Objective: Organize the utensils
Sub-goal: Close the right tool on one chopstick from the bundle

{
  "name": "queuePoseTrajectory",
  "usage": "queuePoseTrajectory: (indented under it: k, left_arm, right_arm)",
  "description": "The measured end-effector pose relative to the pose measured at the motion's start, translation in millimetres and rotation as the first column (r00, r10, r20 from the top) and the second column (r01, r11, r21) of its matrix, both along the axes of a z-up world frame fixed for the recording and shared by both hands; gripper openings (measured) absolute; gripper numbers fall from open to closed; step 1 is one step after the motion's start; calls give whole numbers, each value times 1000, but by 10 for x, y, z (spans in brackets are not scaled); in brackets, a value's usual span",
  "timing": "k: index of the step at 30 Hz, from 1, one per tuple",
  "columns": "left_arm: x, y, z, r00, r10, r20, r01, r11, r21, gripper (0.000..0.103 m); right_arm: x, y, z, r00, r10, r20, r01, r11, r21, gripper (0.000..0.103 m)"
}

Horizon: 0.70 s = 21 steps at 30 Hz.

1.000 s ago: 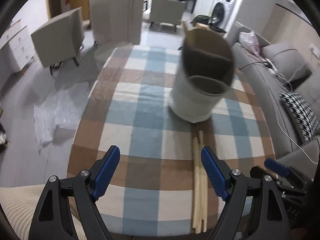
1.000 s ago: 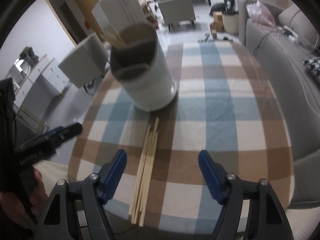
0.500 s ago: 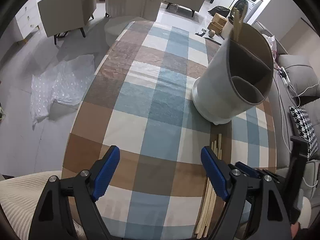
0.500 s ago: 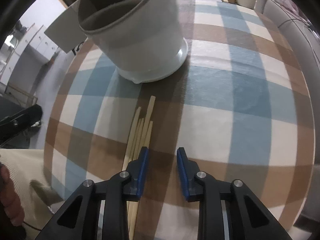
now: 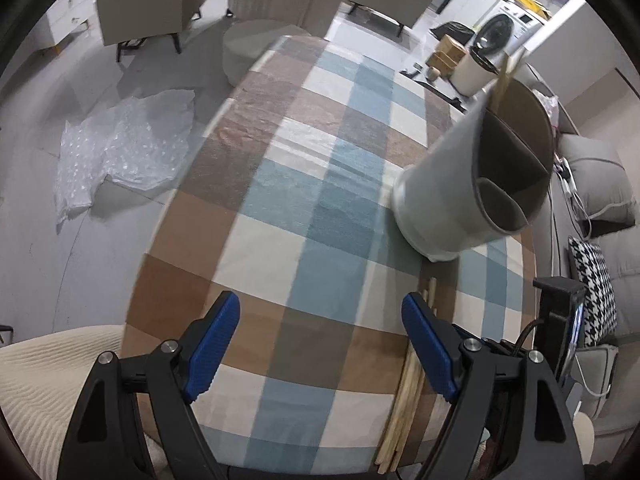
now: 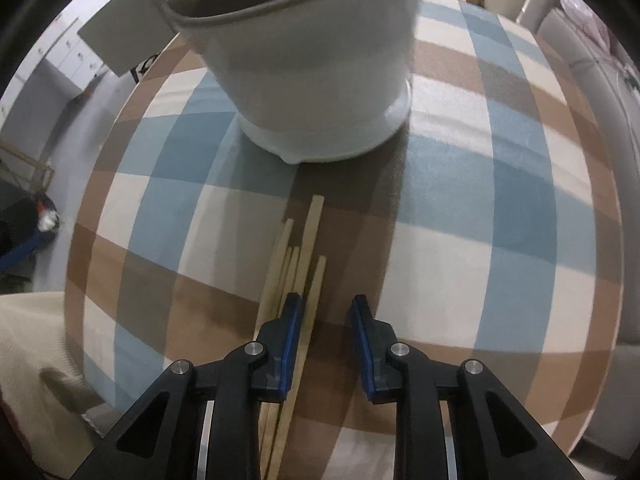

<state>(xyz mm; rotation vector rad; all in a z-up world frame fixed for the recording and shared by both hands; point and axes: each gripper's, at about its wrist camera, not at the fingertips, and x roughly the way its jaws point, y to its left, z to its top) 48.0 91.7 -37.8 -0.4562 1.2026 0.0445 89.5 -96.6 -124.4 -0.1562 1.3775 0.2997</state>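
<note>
Fingers [image 6: 362,320] narrowly parted, closing, gripping nothing; chopsticks [image 6: 308,248] lie at the left one.

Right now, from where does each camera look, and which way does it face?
Left wrist: on the left claw, looking steeply down at the checked tablecloth; its open blue fingers show.
Right wrist: on the right claw, facing down over the chopsticks; its narrowed fingers show.
Shared: chopsticks, white utensil holder, tablecloth.
</note>
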Motion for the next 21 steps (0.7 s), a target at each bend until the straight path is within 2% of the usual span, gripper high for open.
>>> queuePoseTrajectory:
  k: [4,13,21]
  left_arm:
    - [-8,93,-22,1000,30,-9,-30,999,-15,80]
    - [0,109,-36,999,28,-19,-28,999,-42,80]
    - [5,185,-58,998,40,-37,-41,999,-18,80]
  right_arm:
    - [-27,46,18,1000,4,6,-4,999,-32,21]
    - [-64,-65,14,999,-33,-10,33,999,8,11]
    - [39,54,47,999,-31,21,32,999,-12,15]
